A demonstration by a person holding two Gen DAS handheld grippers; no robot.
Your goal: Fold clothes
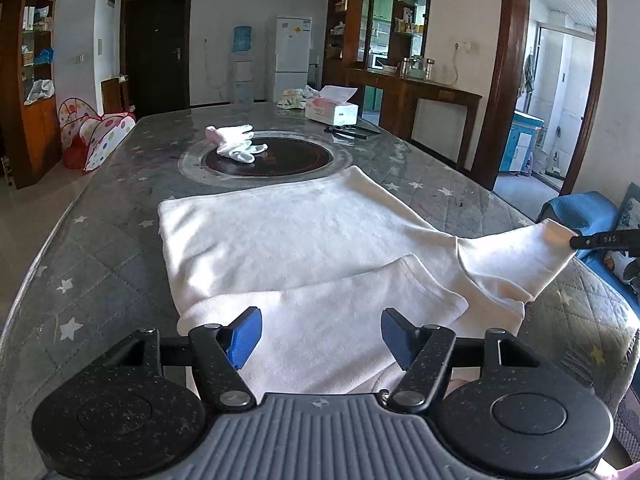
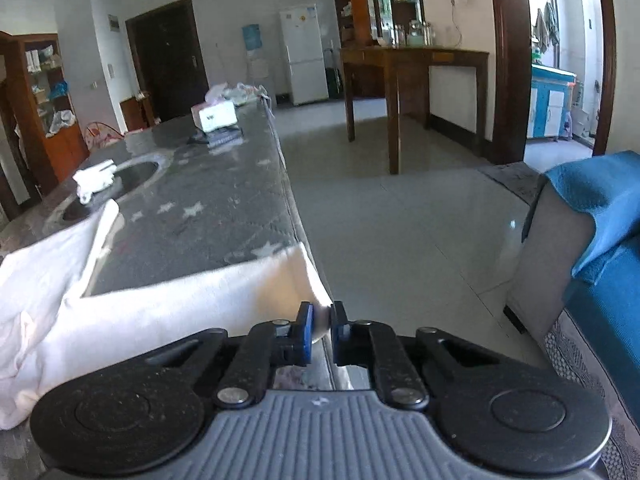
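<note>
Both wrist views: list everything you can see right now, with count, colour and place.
Garment: one, white, spread on the table's near half; one sleeve already folded across.
Sleeve end: one, white, held at the table's right edge.
Table: one, grey quilted cover with stars, dark round inset.
Gloves: white, count unclear, bunched on the inset's rim.
Tissue box: one, white, far end.
Fridge: one, white, back wall.
Sofa cover: one, blue, right of the table.
Left hand-held gripper: open, above the folded sleeve.
Right hand-held gripper: shut on the sleeve end.
</note>
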